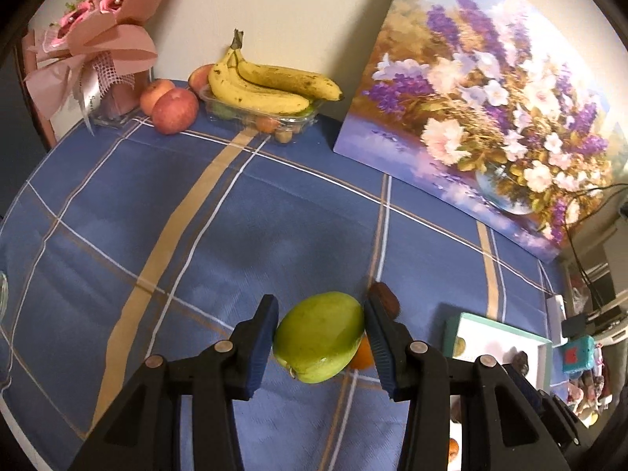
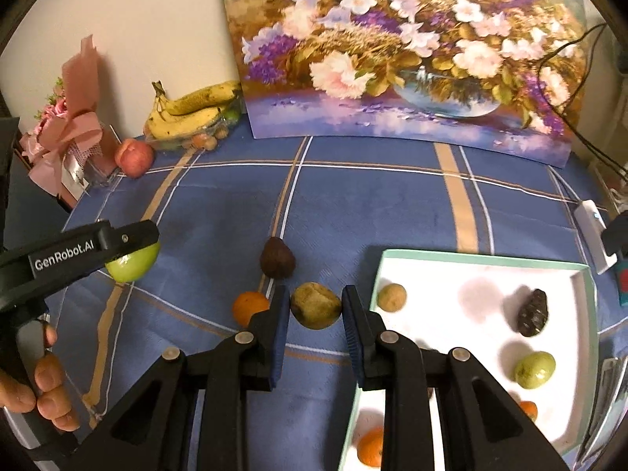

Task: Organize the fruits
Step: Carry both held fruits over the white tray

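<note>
Fruits, left wrist view: your left gripper [image 1: 320, 343] pinches a green mango [image 1: 318, 336] between both blue pads, held clear above the blue plaid tablecloth [image 1: 243, 212]. Just beyond the right finger: a dark brown fruit [image 1: 385, 297]; under the mango's right edge, an orange [image 1: 362, 355]. Right of the claw: a white box w/ teal rim [image 1: 494, 324], contents mostly hidden by the finger. Far ahead-left: a banana bunch [image 1: 271, 84] atop a clear tray [image 1: 298, 119] of small fruit, two red apples [image 1: 172, 108] beside it, a pink bouquet [image 1: 94, 43] further left. Far ahead-right: a flower painting [image 1: 490, 98] leaning on the wall.

Right wrist view: your right gripper [image 2: 316, 308] is closed on a brownish-yellow fruit [image 2: 316, 305], pads touching both its sides. The orange [image 2: 249, 307] sits just left of the left finger; the dark brown fruit [image 2: 277, 258] lies just ahead of the claw. Right of the claw, the box [image 2: 482, 259] holds a small tan fruit [image 2: 391, 297], a dark bumpy fruit [image 2: 532, 313], a small green fruit [image 2: 534, 369] and two oranges [image 2: 371, 447] near the close edge, part-hidden by the finger. Far left: your other gripper [image 2: 131, 253] w/ the mango [image 2: 133, 265], your hand [image 2: 39, 384] on its handle. Far ahead: the painting [image 2: 412, 47], bananas [image 2: 192, 112], one apple [image 2: 134, 157], the bouquet [image 2: 66, 133].
</note>
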{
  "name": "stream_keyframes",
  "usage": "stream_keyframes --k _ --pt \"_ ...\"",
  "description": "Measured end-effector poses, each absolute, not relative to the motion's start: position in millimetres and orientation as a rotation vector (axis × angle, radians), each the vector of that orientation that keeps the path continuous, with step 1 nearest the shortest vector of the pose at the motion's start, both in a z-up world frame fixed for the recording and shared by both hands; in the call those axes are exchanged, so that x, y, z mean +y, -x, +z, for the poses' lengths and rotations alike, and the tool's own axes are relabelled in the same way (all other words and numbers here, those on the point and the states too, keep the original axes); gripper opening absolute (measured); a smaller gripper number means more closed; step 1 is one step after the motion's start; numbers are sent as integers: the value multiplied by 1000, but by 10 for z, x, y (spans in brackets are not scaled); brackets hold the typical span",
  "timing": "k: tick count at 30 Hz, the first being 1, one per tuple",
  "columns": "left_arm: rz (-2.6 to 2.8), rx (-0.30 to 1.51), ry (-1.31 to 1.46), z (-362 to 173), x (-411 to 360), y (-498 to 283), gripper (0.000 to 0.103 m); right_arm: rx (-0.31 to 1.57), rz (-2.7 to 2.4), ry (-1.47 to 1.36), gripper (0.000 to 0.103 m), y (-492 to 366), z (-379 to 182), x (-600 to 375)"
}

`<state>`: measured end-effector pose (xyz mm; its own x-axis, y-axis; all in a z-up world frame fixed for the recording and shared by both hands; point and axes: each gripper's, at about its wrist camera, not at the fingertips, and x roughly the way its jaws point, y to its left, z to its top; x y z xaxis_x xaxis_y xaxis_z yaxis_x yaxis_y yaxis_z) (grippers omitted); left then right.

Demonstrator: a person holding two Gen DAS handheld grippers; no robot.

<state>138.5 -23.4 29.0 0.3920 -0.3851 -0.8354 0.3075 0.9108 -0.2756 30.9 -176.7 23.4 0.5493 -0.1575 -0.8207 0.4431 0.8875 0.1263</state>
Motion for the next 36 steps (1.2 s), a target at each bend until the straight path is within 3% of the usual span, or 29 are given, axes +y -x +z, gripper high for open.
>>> stream_keyframes --k 22,36 --pt "-478 1036 12 472 -382 -563 48 930 -408 -399 28 548 182 -1863" --pt "-617 1134 -88 202 -1076 -282 48 979 -545 -491 28 878 1 -2485"
